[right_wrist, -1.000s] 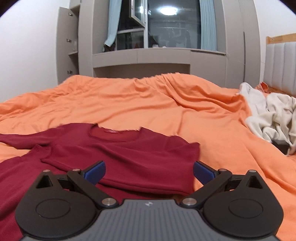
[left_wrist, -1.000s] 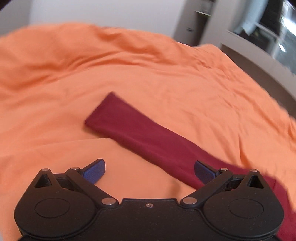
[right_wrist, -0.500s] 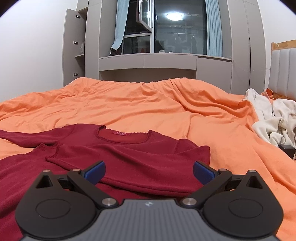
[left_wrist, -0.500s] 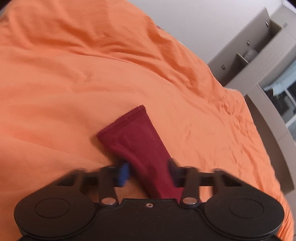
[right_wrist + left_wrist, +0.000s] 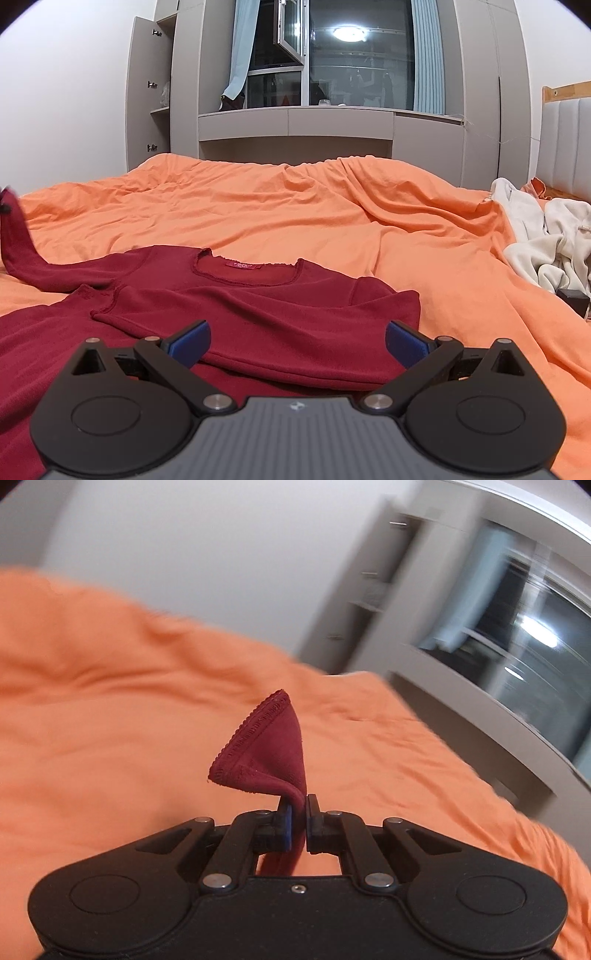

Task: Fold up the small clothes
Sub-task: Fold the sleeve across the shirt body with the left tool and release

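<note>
Sleeve cuff [image 5: 271,755] of red top [image 5: 258,306] pinched in just-closed left gripper [image 5: 298,821] above orange bedspread [image 5: 295,210]; right gripper [image 5: 297,341] wide, holding nothing.

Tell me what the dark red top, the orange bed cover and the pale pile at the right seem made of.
Dark red top: looks like soft matte knit, probably cotton jersey; stitched, frilled neckline and limp drape.
Orange bed cover: thin matte woven cloth, perhaps cotton; many fine creases.
Pale pile: thicker off-white fabric, maybe fleece; bulky rounded folds. Fibre uncertain.
</note>
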Available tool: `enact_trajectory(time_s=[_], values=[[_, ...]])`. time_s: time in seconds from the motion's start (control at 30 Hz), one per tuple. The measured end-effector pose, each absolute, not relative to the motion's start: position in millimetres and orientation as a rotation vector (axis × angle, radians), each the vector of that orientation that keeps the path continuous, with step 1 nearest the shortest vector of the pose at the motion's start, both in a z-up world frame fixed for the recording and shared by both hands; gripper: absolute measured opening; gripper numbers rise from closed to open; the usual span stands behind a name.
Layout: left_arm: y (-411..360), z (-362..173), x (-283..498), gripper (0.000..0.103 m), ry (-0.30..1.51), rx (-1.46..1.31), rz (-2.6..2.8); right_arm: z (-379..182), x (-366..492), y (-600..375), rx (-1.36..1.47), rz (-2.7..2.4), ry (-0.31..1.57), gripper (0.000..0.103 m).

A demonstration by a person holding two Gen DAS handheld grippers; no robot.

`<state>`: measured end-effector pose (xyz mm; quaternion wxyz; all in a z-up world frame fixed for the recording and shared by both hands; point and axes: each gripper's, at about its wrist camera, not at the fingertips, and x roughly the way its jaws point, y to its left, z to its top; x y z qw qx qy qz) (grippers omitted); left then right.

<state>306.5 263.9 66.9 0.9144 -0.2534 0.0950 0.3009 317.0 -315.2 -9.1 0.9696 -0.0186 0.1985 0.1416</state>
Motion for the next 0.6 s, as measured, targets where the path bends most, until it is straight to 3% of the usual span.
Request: enact_trajectory(time_s=[0.27,0.6], values=[[126.3,80.0,362.5,0.006,0.289,-0.295,0.254,-7.2,316.9,-324.0,-0.017,0.267,0.397,0.103],[-28.8,24.4,386.5,0.006,0.467,-0.009,-0.089,-5.8,318.5,-330.7,-0.004,0.239,0.405,0.103]])
